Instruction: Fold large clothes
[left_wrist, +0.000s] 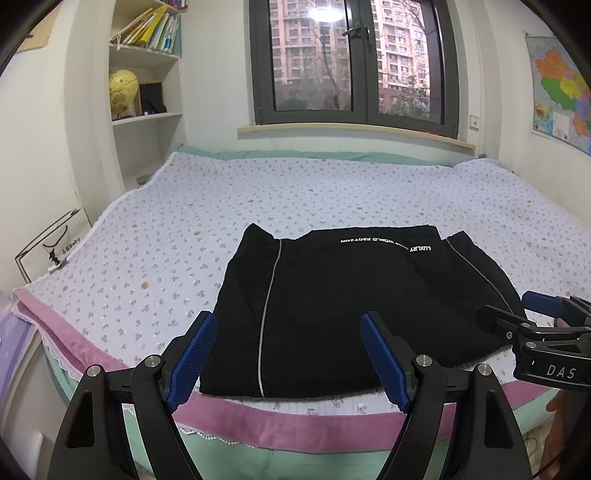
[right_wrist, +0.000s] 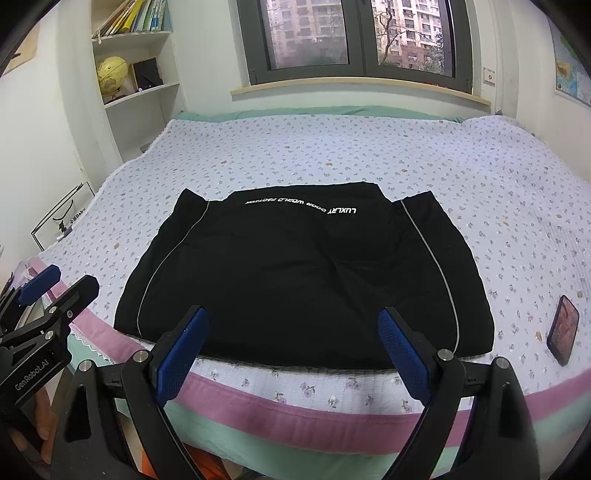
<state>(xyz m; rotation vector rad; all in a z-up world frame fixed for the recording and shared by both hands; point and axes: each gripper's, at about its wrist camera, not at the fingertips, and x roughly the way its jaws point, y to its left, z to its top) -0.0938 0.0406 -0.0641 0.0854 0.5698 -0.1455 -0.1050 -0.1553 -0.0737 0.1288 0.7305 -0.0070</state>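
Black fabric garment with grey piping and white lettering (right_wrist: 303, 266), lying flat in a compact rectangle near the front edge of the floral quilted bed cover (right_wrist: 332, 155). Probably soft, limp and light, apt to sag and slide over itself; best pinched at the near corners through all layers. Left gripper (left_wrist: 291, 354) spread wide, holding nothing, hovering before the near hem. Right gripper (right_wrist: 295, 347) likewise wide apart and empty. Sleeves apparently tucked under, layer count impossible to tell; black cloth swallowing creases. Lettering partly hard to read. Dark phone (right_wrist: 563, 328) lying on the cover just right of the garment.
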